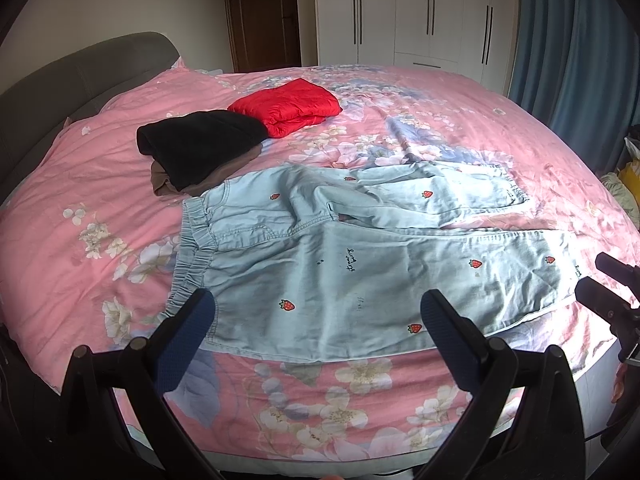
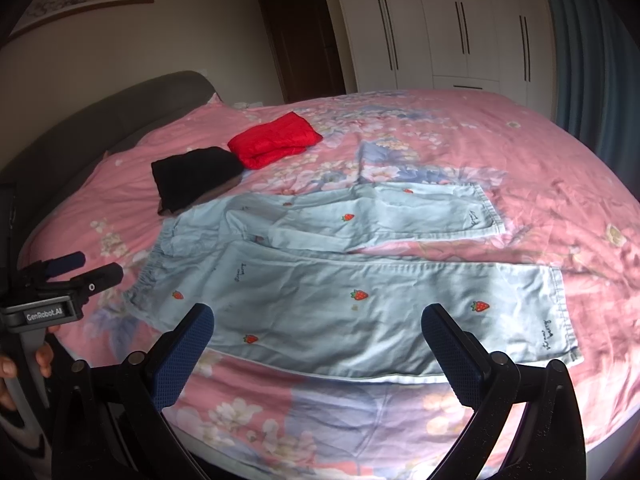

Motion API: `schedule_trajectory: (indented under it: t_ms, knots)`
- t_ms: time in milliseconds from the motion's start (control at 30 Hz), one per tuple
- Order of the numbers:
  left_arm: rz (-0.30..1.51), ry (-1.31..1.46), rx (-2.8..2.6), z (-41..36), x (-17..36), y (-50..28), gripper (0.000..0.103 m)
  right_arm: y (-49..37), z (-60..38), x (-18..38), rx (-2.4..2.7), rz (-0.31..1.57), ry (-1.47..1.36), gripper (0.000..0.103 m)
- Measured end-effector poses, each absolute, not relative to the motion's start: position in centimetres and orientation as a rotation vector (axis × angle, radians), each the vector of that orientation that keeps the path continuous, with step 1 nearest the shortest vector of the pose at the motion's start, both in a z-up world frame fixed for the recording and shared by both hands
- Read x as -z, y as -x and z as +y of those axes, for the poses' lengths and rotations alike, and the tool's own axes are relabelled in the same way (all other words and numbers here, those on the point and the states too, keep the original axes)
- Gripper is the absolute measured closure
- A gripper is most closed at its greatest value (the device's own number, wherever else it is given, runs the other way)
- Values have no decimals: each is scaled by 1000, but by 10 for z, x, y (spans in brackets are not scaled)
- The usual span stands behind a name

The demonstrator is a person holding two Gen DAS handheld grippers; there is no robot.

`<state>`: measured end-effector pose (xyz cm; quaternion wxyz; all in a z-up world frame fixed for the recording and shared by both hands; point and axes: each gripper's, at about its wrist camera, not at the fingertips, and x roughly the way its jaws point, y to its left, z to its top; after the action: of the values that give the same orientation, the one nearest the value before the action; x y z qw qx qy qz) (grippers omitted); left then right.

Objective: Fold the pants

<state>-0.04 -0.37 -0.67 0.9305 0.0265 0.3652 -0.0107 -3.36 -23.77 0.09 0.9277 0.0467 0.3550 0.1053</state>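
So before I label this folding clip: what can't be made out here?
- Brown garment, both views: mostly hidden under the black garment; its type is unclear.
- Script print on the pants, both views: too small to read.
- Right gripper, left wrist view: cut off by the frame edge.
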Motion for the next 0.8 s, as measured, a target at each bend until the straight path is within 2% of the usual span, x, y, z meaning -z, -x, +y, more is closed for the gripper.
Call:
schedule_trajectory:
  t_ms: [800]
  knots:
    - [737,-65,22,-8,7,-3,0,34,-239,0,-216,730,-93,0]
